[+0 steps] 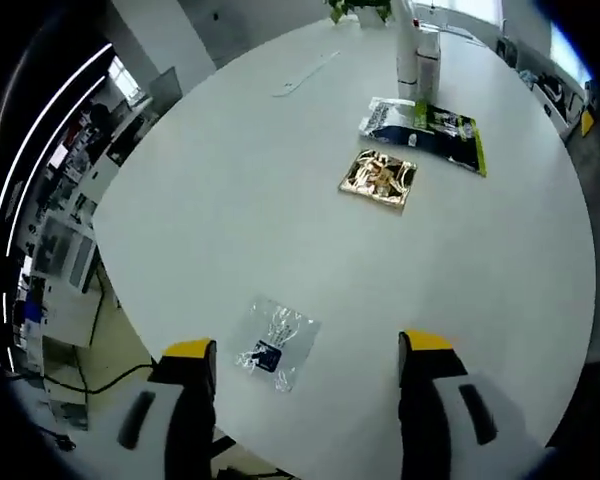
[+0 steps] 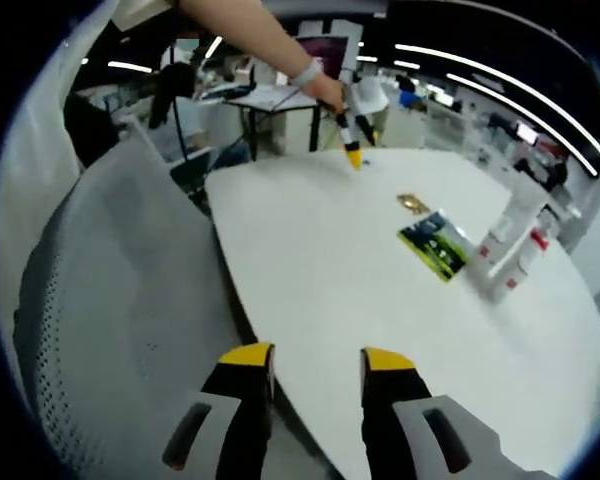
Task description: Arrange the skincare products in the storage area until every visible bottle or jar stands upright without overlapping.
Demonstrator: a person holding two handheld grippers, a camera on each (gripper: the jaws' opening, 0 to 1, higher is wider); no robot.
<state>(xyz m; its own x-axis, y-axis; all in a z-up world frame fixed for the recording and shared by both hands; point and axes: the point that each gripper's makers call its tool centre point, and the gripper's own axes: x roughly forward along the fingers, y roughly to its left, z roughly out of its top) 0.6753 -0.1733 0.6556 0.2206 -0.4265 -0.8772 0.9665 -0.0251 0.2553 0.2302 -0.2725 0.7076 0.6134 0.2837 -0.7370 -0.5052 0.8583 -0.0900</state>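
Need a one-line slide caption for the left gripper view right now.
Open left tool hovers over a clear sachet on the white table; gold and green packets, upright bottles beyond.

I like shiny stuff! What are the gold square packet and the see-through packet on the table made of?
The gold packet looks like metallic foil: it is crinkled and throws bright glints. The see-through packet looks like thin clear plastic film, wrinkled and glossy, with the white table showing through around a dark label. Both are guesses from looks alone.

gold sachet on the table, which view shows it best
The left gripper view: the gold sachet lies flat mid-table, its shiny printed face plain to see. In the right gripper view it is a small gold speck beyond the green packet.
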